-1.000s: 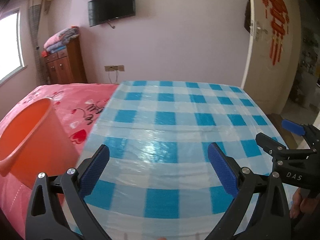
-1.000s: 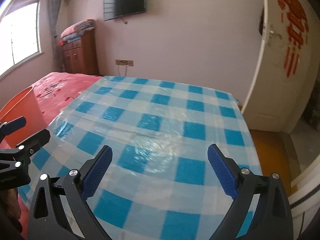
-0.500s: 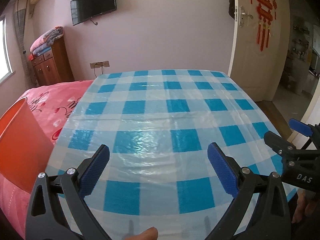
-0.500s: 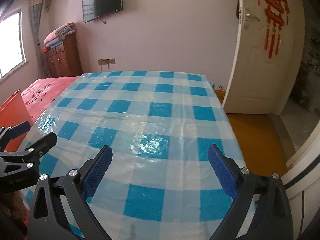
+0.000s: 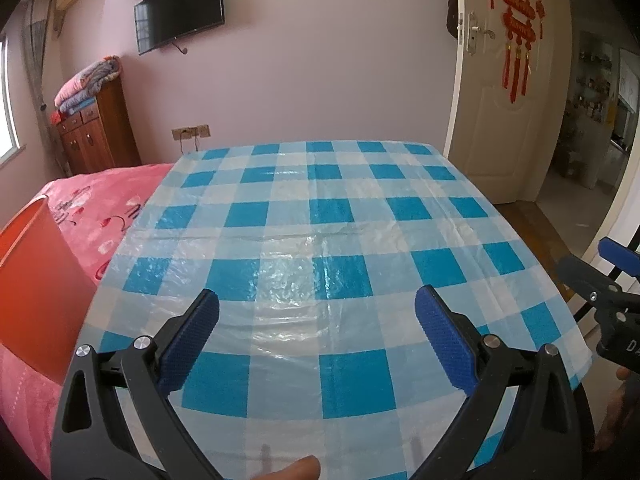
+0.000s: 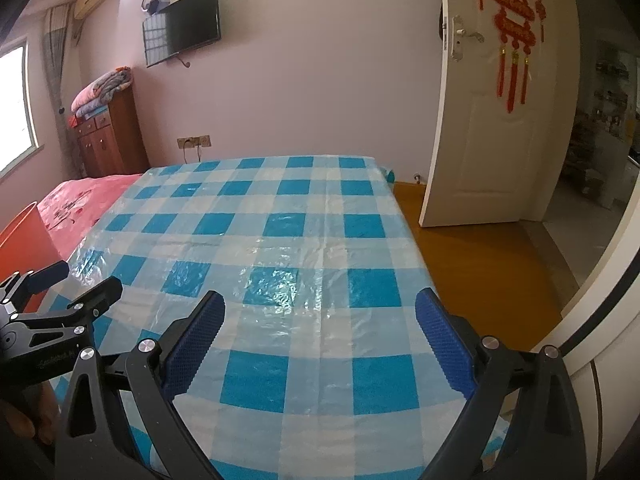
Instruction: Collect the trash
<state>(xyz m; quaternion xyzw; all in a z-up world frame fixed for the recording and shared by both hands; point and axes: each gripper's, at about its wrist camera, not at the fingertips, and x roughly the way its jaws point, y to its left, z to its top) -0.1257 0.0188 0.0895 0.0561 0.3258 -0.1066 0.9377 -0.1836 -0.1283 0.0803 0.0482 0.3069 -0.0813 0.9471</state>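
The left black plastic two-finger tool point(image 5: 317, 312) has angular arms with triangular cut-outs, silver round screws and blue ribbed pads point(image 5: 188, 344). The right black plastic two-finger tool point(image 6: 319, 316) looks the same; white letters are printed on its side.

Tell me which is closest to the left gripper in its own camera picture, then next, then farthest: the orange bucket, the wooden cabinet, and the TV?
From the left gripper:
1. The orange bucket, close by on the left, beside the checked table.
2. The wooden cabinet, far back on the left against the wall, blankets on top.
3. The TV, high on the back wall.
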